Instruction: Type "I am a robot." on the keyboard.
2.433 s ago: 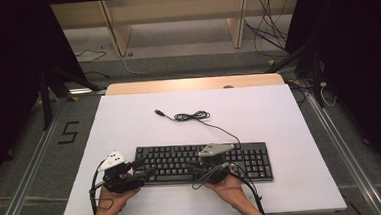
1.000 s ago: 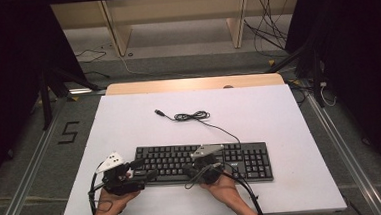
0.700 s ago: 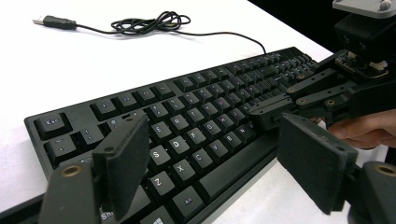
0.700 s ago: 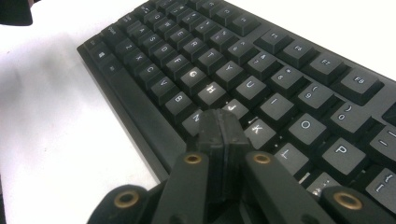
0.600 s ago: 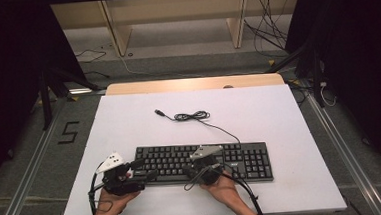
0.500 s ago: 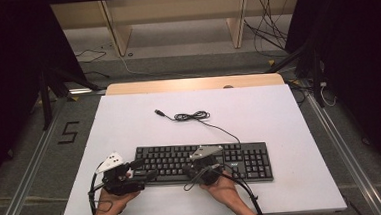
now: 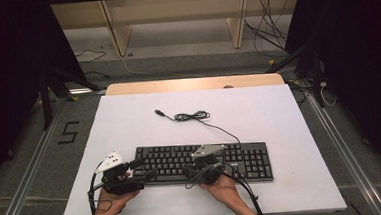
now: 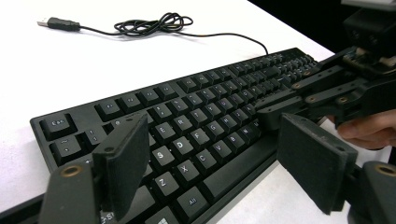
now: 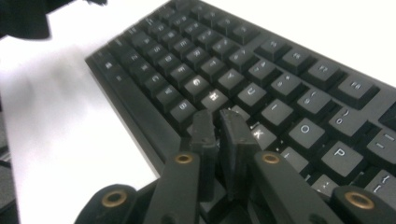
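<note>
Black plastic full-size keyboard (image 7: 204, 161) lies flat on the white rectangular table top (image 7: 279, 112), near the edge where the person stands. Its thin black cable (image 7: 191, 116) runs off the keyboard's far edge, bunches into a small coil beyond it and ends in a loose USB plug.

The left gripper (image 8: 224, 172) sits at the keyboard's left end with its jaws spread wide, nothing between them, the pads hanging over the lower letter rows.

The right gripper (image 9: 219, 128) is over the keyboard's middle, at its near edge. Its jaws have just been opening and show only a thin slit, with nothing between them, tips right over the keys beside K.
</note>
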Available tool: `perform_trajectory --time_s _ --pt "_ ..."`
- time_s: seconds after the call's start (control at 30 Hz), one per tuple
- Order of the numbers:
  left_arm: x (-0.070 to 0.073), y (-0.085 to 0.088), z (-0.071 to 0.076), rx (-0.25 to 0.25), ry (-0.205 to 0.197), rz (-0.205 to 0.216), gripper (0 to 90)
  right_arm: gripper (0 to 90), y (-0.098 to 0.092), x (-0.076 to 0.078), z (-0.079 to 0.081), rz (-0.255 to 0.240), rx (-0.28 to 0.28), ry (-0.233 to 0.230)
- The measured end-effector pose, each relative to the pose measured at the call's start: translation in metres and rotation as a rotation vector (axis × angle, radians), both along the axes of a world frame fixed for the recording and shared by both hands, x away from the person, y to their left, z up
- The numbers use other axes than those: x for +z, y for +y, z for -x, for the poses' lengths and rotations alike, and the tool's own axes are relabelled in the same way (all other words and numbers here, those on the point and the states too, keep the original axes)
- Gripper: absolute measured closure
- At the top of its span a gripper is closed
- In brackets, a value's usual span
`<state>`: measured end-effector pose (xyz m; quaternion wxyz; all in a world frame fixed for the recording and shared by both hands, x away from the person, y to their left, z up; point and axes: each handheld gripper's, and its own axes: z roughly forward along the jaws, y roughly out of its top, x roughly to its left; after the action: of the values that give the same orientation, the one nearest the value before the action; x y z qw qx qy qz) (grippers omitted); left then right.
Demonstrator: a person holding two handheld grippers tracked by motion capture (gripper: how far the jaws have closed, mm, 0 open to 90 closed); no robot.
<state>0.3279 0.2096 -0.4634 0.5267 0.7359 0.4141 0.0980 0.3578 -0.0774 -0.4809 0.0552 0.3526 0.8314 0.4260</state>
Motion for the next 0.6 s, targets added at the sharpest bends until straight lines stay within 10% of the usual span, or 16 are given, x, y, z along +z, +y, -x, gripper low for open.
perform_trajectory --time_s 0.6 --pt "0.000 0.002 -0.001 0.012 -0.005 0.001 25.2 50.4 -0.002 0.013 0.004 -0.068 0.011 0.000"
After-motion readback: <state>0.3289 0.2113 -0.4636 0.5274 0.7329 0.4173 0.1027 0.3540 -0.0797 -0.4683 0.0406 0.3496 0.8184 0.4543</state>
